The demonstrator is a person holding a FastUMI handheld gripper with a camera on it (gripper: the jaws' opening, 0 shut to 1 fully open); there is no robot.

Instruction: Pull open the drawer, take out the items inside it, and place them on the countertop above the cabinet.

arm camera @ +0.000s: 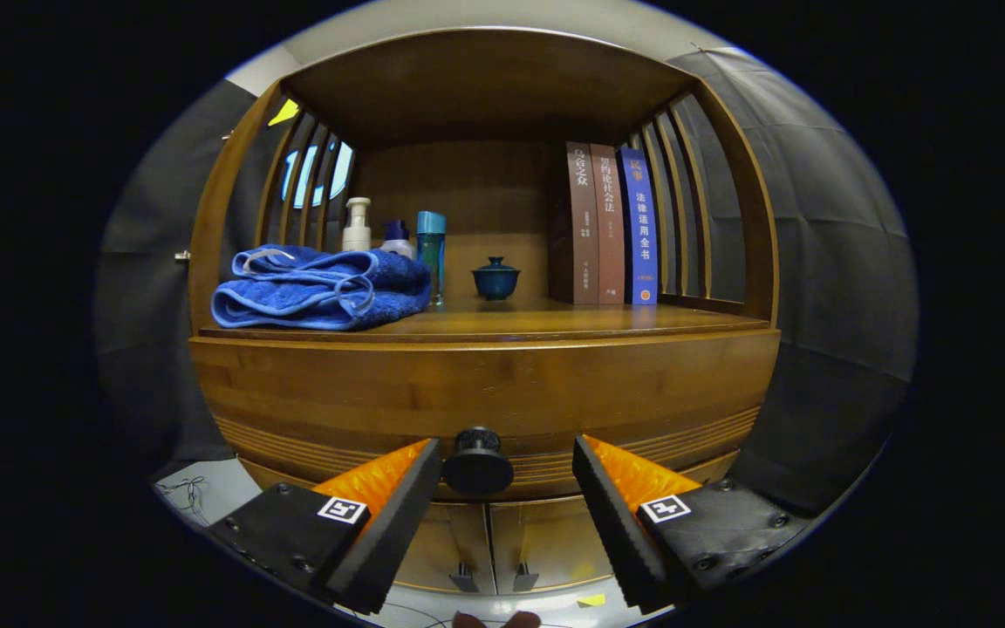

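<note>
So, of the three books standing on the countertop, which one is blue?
The rightmost book, next to the slatted side wall, is blue; the two books on its left are brown. The gripper is open around the drawer knob.

Spine text: blue book (639, 227) reads 法律适用全书; the brown book (610, 225) beside it reads 论社会法. Leftmost book (582, 225): spine characters not legible. Bottle labels: illegible.

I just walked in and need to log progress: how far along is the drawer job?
Nothing is done yet: the drawer is closed. In hand: the gripper is open, its fingers either side of the knob, not pressing it. Left: pulling it open and moving its contents to the countertop.
</note>
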